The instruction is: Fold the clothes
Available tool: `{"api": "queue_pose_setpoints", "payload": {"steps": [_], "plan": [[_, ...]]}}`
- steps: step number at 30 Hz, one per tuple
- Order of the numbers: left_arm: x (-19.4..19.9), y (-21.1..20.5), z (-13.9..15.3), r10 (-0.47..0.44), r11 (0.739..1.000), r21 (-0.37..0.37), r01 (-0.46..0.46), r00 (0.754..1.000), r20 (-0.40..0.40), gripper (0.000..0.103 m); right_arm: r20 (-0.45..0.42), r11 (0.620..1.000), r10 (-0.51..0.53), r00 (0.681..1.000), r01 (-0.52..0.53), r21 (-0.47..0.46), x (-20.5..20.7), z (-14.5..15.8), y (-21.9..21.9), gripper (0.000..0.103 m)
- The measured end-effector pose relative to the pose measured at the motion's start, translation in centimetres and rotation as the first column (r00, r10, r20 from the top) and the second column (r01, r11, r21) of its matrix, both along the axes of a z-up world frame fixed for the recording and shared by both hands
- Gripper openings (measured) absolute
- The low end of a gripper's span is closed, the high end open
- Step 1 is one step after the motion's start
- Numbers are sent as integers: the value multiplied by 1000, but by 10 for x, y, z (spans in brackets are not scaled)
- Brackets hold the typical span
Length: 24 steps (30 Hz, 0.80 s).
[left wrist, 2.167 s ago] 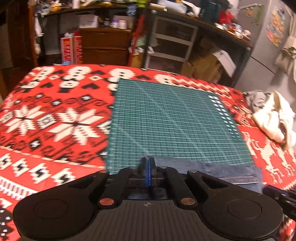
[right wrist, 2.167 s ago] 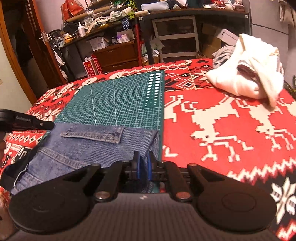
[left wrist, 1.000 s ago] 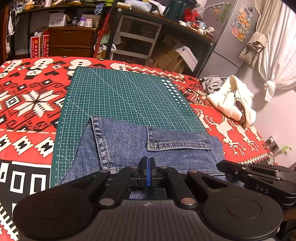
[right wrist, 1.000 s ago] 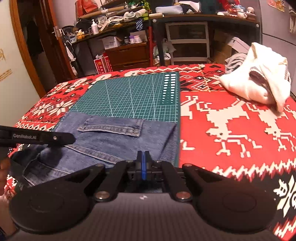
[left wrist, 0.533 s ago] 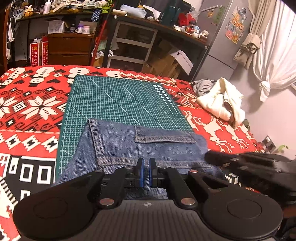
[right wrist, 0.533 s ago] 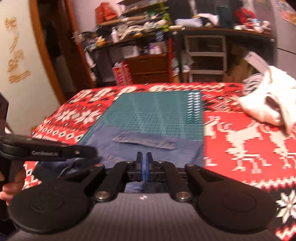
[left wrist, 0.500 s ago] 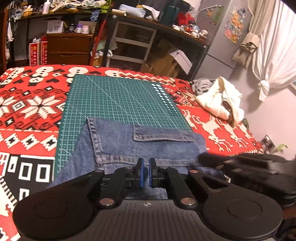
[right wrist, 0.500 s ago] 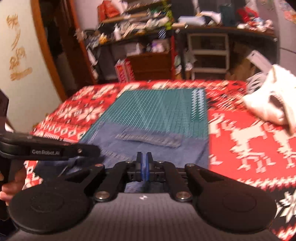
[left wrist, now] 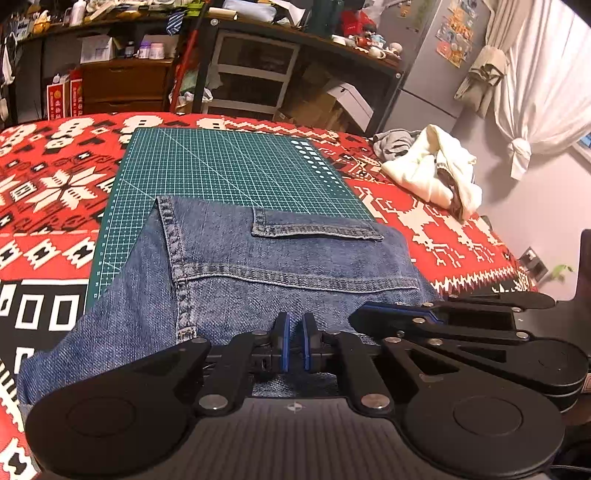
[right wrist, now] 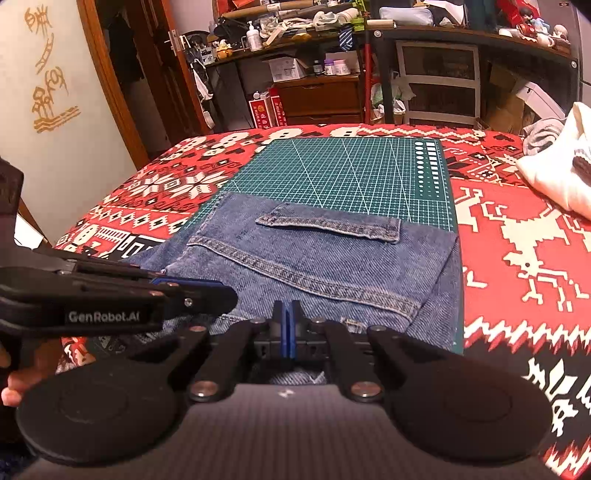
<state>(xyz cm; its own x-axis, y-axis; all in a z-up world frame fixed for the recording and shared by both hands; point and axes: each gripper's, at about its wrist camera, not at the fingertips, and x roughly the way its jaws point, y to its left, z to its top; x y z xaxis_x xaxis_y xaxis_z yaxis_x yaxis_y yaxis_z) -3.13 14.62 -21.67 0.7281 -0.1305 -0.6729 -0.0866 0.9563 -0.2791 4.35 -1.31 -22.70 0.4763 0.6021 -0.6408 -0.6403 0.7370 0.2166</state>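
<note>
Jeans (left wrist: 258,273) lie spread over the near half of the green cutting mat (left wrist: 229,166) on the red patterned tabletop (left wrist: 48,184), their near edge hanging toward the camera. Left tool (left wrist: 293,347) hovers with pads slightly apart, holding nothing. Right tool (right wrist: 287,330) has its pads pressed together; whether denim is pinched between them cannot be told.

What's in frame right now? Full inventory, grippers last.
jeans: 1, blue denim, near end of the mat, pocket side up
cutting mat: 1, green, on the blanket
blanket: 1, red, white and black pattern, covers the surface
cream garment: 1, bunched at far right, grey cloth beside it
shelves: cluttered, dark, background
left hand-held gripper: black, blue pads, slightly open over the jeans
right hand-held gripper: black, pads nearly together, grip unclear
hand: 1, holds the left gripper
</note>
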Motion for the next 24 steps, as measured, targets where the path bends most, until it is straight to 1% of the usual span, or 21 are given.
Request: {"api": "queue_pose_setpoints", "payload": {"steps": [2,4,5,7,8,9,10,12,14,16,19,24], "plan": [[0,0,0,-3,1000,4,3,1000,0,9,1,1000,-3,1000,3,-1,-1,1,-2,1],[-1,-1,0,-5,1000,9,5,1000,2,9,-25,1000,-14,1000,14,13,1,3,-5,1],[-1,-2,0,-5,1000,11,5,1000,5,9,-59,999,-26,998,28,32,4,5,-9,1],[-2,-2,-1,-4,1000,12,4,1000,10,9,-160,990,-71,985,89,109,15,11,-25,3],[-3,-2,-1,-4,1000,12,4,1000,13,9,-178,983,-98,979,123,137,19,15,-33,3],[-3,-2,-1,-3,1000,11,3,1000,15,9,-172,979,-120,978,146,145,21,19,-40,3],[-3,-1,-1,-3,1000,9,2,1000,15,9,-157,977,-139,978,161,140,22,21,-45,3],[-3,-1,-1,-2,1000,5,2,1000,14,9,-131,980,-162,978,176,97,25,20,-53,3],[-3,-1,-2,-1,1000,4,1,1000,14,9,-165,980,-181,970,193,55,28,8,-57,3],[-3,-1,-2,-1,1000,5,1,1000,14,9,-195,977,-189,962,203,58,28,-3,-61,2],[-3,-1,-2,0,1000,7,0,1000,13,9,-190,976,-191,963,207,69,26,-6,-66,2],[-2,-2,-1,1,1000,12,-1,1000,10,9,-155,979,-196,968,201,16,18,-5,-65,1]]}}
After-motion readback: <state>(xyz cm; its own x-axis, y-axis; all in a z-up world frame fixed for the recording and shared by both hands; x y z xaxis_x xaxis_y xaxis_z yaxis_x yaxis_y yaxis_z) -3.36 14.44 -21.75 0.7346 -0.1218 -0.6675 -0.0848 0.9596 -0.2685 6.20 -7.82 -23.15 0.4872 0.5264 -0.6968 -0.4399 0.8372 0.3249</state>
